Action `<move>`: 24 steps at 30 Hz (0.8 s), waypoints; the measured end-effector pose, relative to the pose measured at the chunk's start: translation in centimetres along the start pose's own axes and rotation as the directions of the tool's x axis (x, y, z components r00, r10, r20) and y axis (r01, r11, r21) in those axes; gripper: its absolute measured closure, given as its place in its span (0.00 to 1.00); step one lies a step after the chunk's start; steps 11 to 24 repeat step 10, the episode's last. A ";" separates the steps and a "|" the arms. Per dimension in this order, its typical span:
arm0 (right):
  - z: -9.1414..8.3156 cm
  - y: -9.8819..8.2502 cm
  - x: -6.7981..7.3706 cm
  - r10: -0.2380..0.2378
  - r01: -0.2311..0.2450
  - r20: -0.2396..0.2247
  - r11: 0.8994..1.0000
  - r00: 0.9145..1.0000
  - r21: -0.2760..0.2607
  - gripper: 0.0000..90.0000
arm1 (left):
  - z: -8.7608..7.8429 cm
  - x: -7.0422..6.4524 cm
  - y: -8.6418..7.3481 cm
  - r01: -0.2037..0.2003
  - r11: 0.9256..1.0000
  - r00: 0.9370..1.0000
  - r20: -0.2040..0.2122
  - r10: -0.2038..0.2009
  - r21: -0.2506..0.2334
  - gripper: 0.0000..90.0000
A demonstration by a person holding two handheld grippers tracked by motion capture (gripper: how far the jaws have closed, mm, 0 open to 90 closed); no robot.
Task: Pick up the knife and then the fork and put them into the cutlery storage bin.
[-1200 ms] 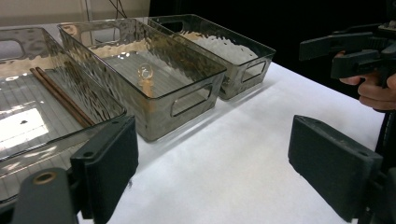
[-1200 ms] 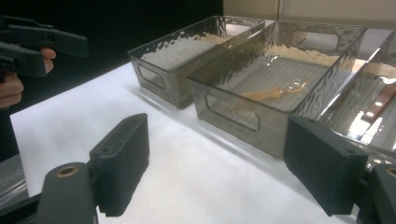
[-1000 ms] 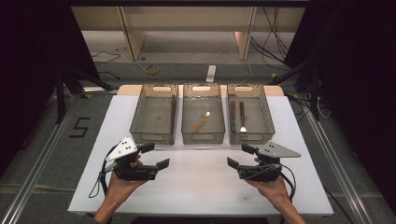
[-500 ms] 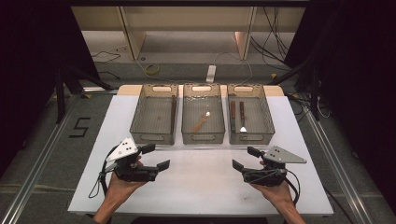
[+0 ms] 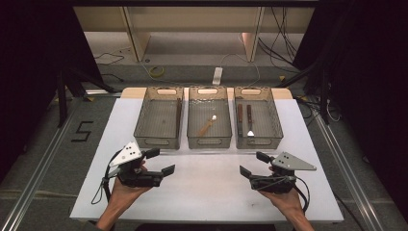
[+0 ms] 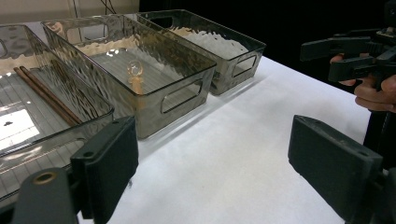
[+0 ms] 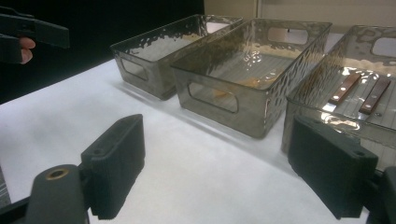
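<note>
Left claw (image 5: 159,161) gapes; right claw (image 5: 254,163) gapes; bare tabletop (image 5: 207,178) between.

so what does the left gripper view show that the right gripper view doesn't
Left gripper view: the chopsticks in the nearest bin, and the rounded spoon bowl in the middle bin.

Right gripper view: two brown-handled utensils lying side by side in its nearest bin.

Both: three smoky clear bins in a row on the white table, the view's own open claw in front, and the other hand's claw at the edge.
</note>
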State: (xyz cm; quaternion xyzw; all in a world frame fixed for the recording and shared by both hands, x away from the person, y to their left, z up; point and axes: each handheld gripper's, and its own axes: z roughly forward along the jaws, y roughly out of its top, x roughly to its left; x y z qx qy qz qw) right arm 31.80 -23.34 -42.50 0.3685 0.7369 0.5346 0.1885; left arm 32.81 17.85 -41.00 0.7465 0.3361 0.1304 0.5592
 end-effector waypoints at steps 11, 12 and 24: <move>0.0 0.0 0.0 0.004 -0.004 0.009 1.000 1.000 -0.003 0.19 | 0.0 0.0 0.0 -0.001 1.000 1.000 -0.001 0.001 0.000 0.18; 0.0 0.0 0.0 0.004 -0.004 0.009 1.000 1.000 -0.003 0.19 | 0.0 0.0 0.0 -0.001 1.000 1.000 -0.001 0.001 0.000 0.18; 0.0 0.0 0.0 0.004 -0.004 0.009 1.000 1.000 -0.003 0.19 | 0.0 0.0 0.0 -0.001 1.000 1.000 -0.001 0.001 0.000 0.18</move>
